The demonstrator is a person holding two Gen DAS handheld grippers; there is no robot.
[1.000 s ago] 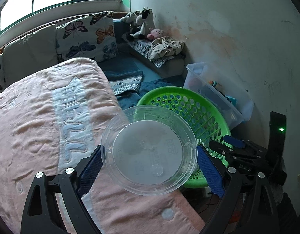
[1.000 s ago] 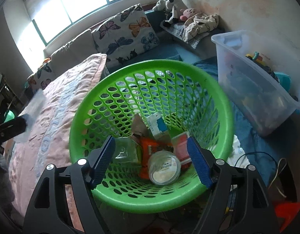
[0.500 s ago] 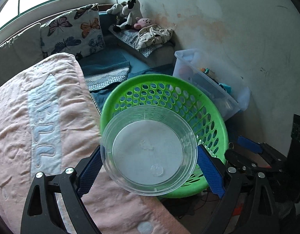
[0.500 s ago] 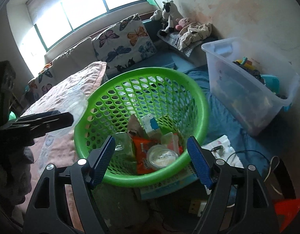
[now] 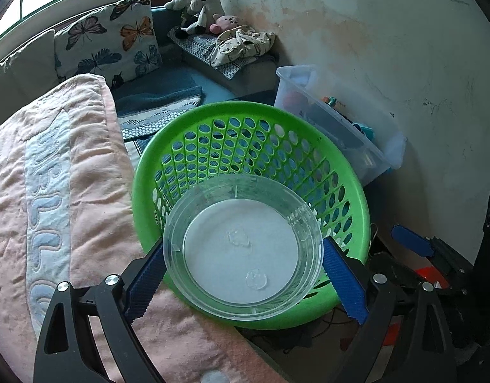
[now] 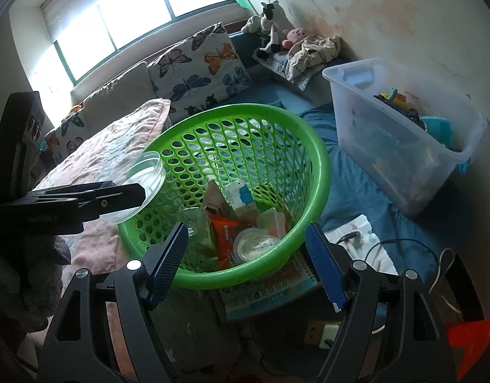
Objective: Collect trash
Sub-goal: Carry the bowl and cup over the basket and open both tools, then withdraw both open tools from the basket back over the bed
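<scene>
The left claw [image 5: 243,274] pinches a clear bowl [image 5: 241,250] by its sides, held over the green basket's [image 5: 312,134] rim at about 7 o'clock. The right claw [image 6: 245,261] stands spread with nothing between its pads, near the rim at 6 o'clock. Wrappers [image 6: 227,236] and a lidded tub [image 6: 256,244] lie in the basket. At 2 o'clock beyond it sits a clear bin [image 6: 401,108]

Both wrist views angled down, close, sharing green basket [image 5: 356,185] [image 6: 318,159]
</scene>
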